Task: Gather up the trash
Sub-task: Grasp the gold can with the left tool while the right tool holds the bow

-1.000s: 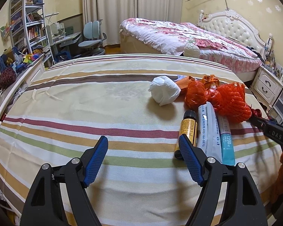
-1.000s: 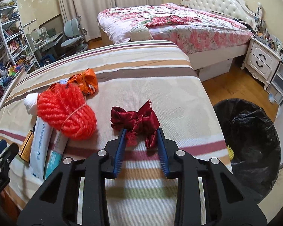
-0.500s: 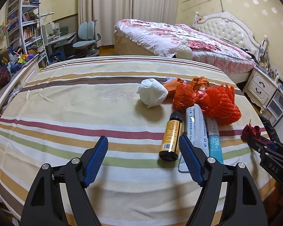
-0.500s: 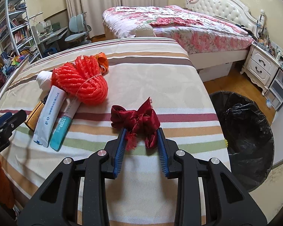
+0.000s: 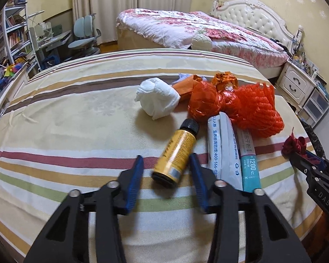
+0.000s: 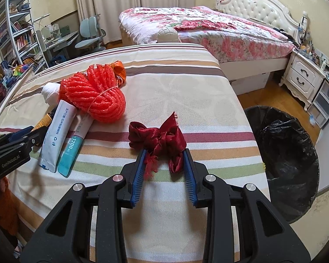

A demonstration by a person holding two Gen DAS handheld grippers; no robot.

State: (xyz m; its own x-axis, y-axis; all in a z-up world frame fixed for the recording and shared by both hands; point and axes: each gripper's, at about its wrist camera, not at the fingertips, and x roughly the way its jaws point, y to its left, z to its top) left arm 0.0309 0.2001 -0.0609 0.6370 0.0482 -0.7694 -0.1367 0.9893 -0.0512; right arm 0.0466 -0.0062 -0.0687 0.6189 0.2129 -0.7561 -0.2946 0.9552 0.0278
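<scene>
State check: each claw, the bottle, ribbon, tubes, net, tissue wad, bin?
left claw: closing around bottle, gap on its left
right claw: shut on ribbon
yellow bottle: lying down, cap on
red ribbon: knotted, gripped
two tubes: lying flat, side by side
orange net: bunched, tied
tissue wad: crumpled
bin: open, black liner

Left gripper is angled down at the bed, jaws closing in with the bottle sitting between them. The right-side pad looks right up against the bottle, the left one still has a gap, so not a proper squeeze from what I can see. Right gripper is tilted down about the same and is clamped on the ribbon, blue pads pinching its loose ends with the bow sticking out past the tips. Each gripper shows at the edge of the other's view, so they're side by side.
</scene>
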